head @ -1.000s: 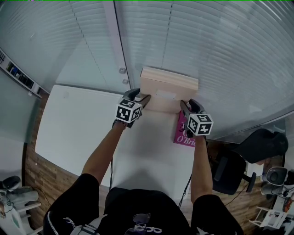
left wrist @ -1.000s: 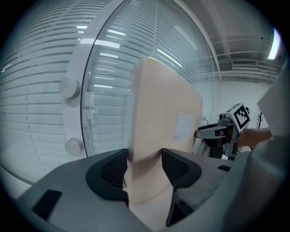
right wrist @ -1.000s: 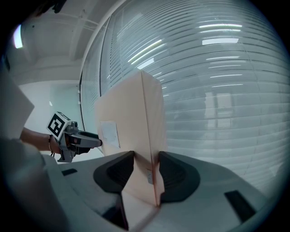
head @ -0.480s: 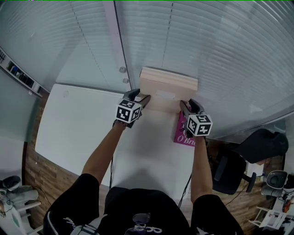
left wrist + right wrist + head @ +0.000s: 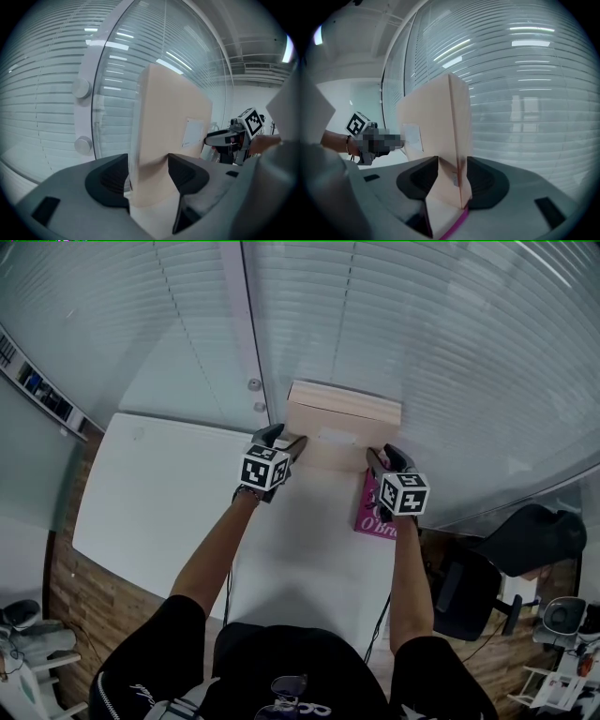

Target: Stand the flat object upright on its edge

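Head view: you had the flat box (image 5: pixel 342 423) raised upright on its long edge at the far side of the white table (image 5: pixel 159 493). The left gripper (image 5: pixel 286 444) was at one end and the right gripper (image 5: pixel 375 461) at the other, over a pink book (image 5: pixel 377 518). Left gripper view: its jaws were clamped across the box's end. Right gripper view: its jaws were likewise clamped on the opposite end. Judged status: uprighting done; releasing both grips and confirming that the box stands unaided remained.
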`<action>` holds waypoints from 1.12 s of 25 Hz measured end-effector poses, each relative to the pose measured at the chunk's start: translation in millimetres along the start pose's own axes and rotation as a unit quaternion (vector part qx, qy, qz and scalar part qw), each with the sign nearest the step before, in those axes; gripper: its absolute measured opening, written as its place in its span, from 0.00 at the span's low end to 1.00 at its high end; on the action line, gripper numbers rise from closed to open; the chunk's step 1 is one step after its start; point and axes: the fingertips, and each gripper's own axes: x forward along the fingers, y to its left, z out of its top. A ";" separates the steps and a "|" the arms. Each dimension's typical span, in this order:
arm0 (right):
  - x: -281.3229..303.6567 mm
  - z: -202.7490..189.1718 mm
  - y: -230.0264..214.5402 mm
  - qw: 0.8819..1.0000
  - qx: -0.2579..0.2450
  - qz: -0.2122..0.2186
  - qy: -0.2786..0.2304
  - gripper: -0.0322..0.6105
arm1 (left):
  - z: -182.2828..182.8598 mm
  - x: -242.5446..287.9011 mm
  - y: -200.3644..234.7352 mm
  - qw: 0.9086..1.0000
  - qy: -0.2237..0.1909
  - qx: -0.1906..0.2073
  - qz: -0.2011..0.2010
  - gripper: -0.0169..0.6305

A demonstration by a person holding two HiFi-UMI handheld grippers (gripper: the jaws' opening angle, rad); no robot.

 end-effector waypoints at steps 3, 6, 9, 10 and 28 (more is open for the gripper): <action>-3.9 -1.2 -0.2 1.000 -0.001 -0.009 0.004 0.35 | 6.8 -7.3 0.3 1.000 -0.011 -0.007 0.003 0.42; -11.1 2.5 0.1 1.000 -0.004 -0.017 0.002 0.35 | 14.3 -18.8 -0.9 1.000 -0.019 -0.004 0.005 0.42; -28.0 7.5 4.8 1.000 -0.007 -0.025 -0.004 0.35 | 21.5 -39.9 -7.0 0.999 -0.030 -0.002 0.010 0.42; -33.2 8.6 7.2 1.000 -0.008 -0.026 -0.007 0.35 | 22.9 -46.5 -9.3 0.999 -0.033 0.000 0.012 0.42; -114.2 12.6 76.6 0.998 -0.043 -0.009 -0.049 0.18 | 15.0 -155.3 -64.5 0.996 -0.068 0.024 0.044 0.22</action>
